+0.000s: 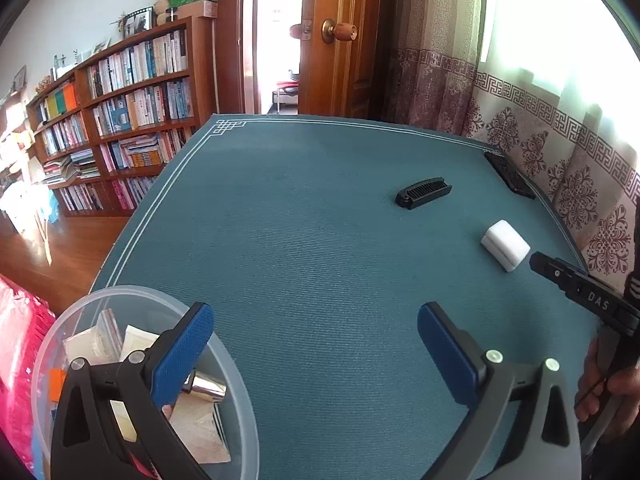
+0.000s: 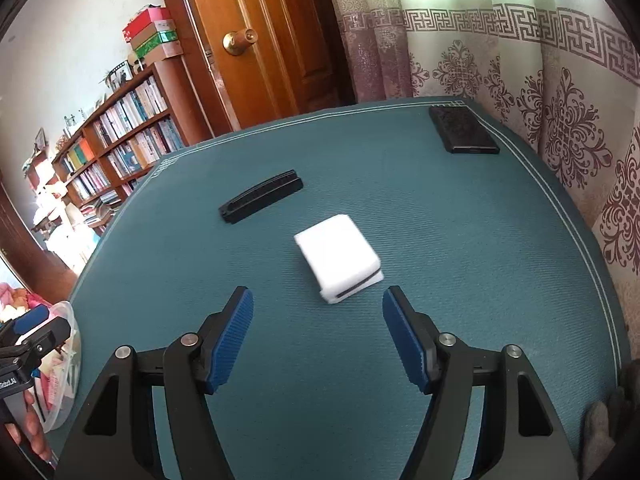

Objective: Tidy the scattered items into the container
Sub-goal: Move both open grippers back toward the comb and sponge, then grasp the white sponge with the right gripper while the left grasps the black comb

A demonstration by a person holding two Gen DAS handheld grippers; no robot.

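Papers, perhaps cards, fill clear container [image 1: 240, 376].

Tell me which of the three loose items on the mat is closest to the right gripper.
The white block, just ahead of the open right gripper. The black comb lies farther back, and the black case sits at the mat's far corner.

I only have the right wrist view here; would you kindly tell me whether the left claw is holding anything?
Observer: No, the left claw is open, with nothing between its pads.
Operator: Thank you. Where is it relative to the container?
Observer: One finger appears to be above the clear container; the other is over the teal mat.
Operator: What is inside so far?
Observer: Paper packets and a shiny metal piece, among others.
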